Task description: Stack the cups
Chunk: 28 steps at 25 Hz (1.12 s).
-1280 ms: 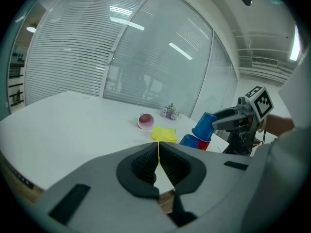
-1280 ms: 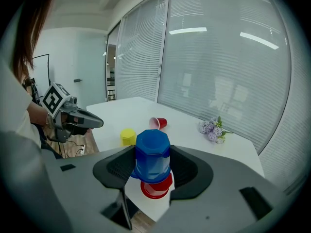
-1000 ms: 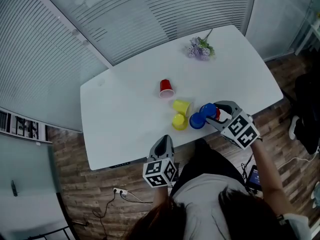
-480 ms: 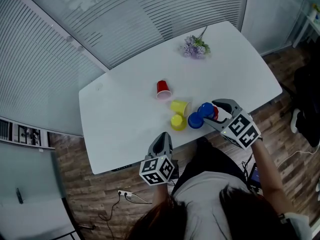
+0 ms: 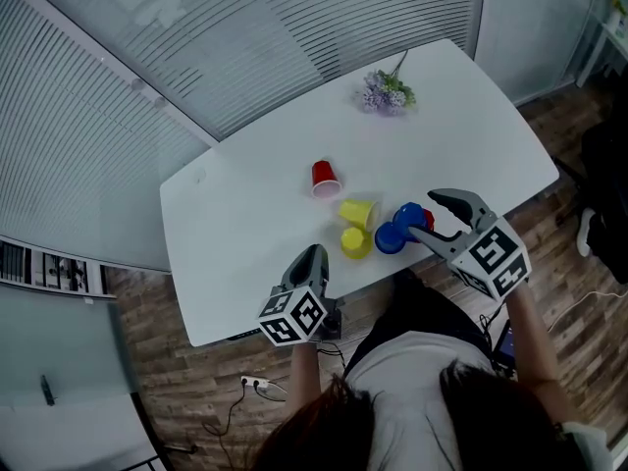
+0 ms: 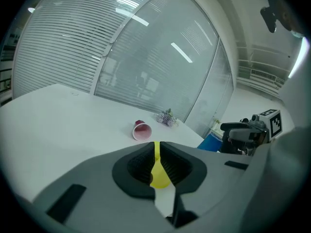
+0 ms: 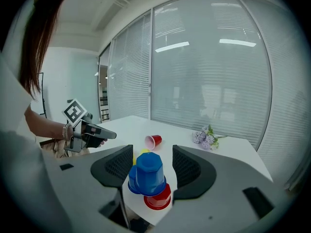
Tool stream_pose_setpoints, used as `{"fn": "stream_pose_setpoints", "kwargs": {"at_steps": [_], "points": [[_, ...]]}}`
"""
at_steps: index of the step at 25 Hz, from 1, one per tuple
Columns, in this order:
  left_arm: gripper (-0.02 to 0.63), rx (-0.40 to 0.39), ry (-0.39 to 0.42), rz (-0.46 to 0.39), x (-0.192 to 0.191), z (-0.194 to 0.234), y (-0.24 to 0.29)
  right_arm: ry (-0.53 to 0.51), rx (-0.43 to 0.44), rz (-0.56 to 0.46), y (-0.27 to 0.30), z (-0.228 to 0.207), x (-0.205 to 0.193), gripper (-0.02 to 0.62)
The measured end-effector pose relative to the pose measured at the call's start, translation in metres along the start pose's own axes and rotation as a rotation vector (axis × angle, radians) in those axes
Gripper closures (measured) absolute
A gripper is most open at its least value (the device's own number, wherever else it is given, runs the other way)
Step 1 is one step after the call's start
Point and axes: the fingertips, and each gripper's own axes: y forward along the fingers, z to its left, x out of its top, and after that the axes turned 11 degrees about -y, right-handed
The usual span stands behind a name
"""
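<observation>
On the white table one red cup lies on its side. Two yellow cups lie close together near the front edge. Right of them a blue cup sits upside down over a red cup, with a second blue cup against it. My right gripper hangs open around that blue cup; its jaws have just been opening and the pads stand clear of the cup. My left gripper is shut and empty at the table's front edge, pointing at a yellow cup.
A small bunch of purple flowers lies at the far right of the table. Slatted glass walls run behind the table. The wooden floor with a cable lies below the front edge. The person's body fills the bottom of the head view.
My right gripper has widened its jaws and lifted back slightly from the blue cup. My left gripper has shifted left and a little forward over the table edge. The cups stay put.
</observation>
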Motion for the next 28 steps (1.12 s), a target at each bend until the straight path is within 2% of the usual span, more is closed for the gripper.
{"fn": "stream_pose_setpoints", "kwargs": {"at_steps": [1, 3, 9, 15, 22, 25, 28], "points": [[0.57, -0.006, -0.001, 0.016, 0.001, 0.0, 0.003, 0.001, -0.01, 0.001, -0.001, -0.003, -0.001, 0.316], [0.501, -0.023, -0.004, 0.059, 0.002, -0.001, 0.008, 0.003, -0.027, 0.0, -0.004, -0.009, -0.001, 0.318], [0.497, -0.063, -0.01, 0.207, 0.004, -0.004, 0.026, 0.024, -0.08, -0.018, -0.011, -0.027, 0.004, 0.318], [0.457, -0.093, -0.045, 0.328, 0.014, -0.008, 0.045, 0.027, -0.146, -0.014, -0.023, -0.05, 0.003, 0.318], [0.406, -0.049, -0.105, 0.429, 0.017, -0.008, 0.069, 0.008, -0.155, -0.045, -0.018, -0.089, 0.003, 0.319], [0.393, -0.012, -0.128, 0.459, 0.016, -0.008, 0.078, -0.008, -0.129, -0.043, -0.011, -0.11, 0.0, 0.319], [0.382, 0.02, -0.187, 0.478, 0.013, -0.007, 0.085, -0.015, -0.092, -0.049, -0.005, -0.132, -0.004, 0.319]]}}
